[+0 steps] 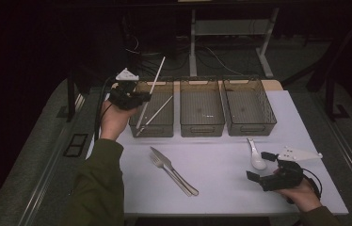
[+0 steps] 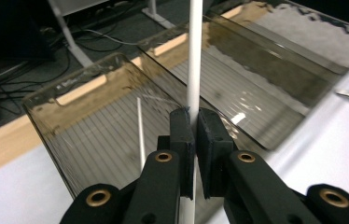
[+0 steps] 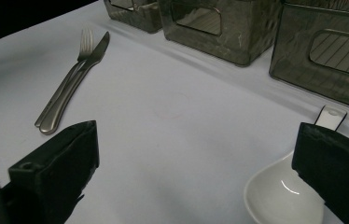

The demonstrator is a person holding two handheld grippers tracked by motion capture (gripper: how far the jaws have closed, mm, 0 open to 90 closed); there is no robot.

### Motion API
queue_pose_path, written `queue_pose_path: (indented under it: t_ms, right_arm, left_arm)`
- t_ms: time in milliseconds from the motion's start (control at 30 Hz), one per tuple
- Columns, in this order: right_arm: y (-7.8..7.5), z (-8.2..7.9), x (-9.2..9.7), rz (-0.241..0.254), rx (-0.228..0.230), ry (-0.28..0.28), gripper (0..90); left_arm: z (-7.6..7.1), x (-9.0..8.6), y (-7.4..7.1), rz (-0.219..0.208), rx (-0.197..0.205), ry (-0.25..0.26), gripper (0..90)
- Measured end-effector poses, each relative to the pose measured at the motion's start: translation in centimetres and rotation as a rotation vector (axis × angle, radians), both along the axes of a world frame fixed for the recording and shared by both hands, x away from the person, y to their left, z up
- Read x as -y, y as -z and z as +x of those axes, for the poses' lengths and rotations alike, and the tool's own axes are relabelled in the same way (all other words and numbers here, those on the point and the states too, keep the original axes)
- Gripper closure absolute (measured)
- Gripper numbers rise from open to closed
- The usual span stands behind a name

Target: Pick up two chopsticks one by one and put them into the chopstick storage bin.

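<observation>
Your left forearm, in an olive-green sleeve, reaches up the left side of the table. Your left hand [image 1: 111, 120] holds the black two-jaw left gripper [image 1: 139, 98] raised, its jaws pointing right and pressed nearly together, clamped on a thin white stick [image 2: 194, 70]. Your right hand [image 1: 301, 193] rests low at the near right corner, holding the black right gripper [image 1: 259, 165] level, pointing left, its jaws spread wide apart with nothing between them.
</observation>
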State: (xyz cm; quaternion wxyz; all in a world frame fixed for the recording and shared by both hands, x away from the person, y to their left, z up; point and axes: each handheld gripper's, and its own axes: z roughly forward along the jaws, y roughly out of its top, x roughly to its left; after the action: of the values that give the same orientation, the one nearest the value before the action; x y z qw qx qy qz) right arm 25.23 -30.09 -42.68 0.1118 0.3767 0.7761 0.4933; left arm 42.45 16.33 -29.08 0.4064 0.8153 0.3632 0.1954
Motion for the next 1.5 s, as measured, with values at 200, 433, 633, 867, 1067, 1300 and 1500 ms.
queue_pose_path:
  t_ms: [200,433,633,867,1067,1300,1500]
  right_arm:
    - [0.0,0.0,0.1,0.0,-0.001,-0.006,0.8]
    - [0.0,0.0,0.1,0.008,0.0,-0.005,0.8]
    - [0.0,0.0,0.1,0.008,0.001,-0.007,0.8]
    - [0.0,0.0,0.1,0.008,0.001,-0.005,0.8]
    - [0.0,0.0,0.1,0.008,0.002,-0.006,0.8]
    - [-0.1,0.0,0.1,0.01,-0.001,-0.008,0.8]
    - [0.0,0.0,0.1,0.009,-0.001,-0.007,0.8]
  left_arm:
    - [3.1,0.4,2.4,0.014,-0.024,-0.037,84.8]
    - [4.6,1.0,5.6,0.066,-0.093,-0.048,84.8]
    - [4.8,1.5,8.1,0.093,-0.144,-0.045,84.8]
    - [5.1,1.8,9.3,0.127,-0.17,-0.056,84.3]
    - [5.3,2.1,9.8,0.142,-0.176,-0.101,83.7]
    - [5.4,1.9,9.8,0.128,-0.182,-0.129,80.2]
    - [5.1,1.7,9.5,0.123,-0.161,-0.138,70.3]
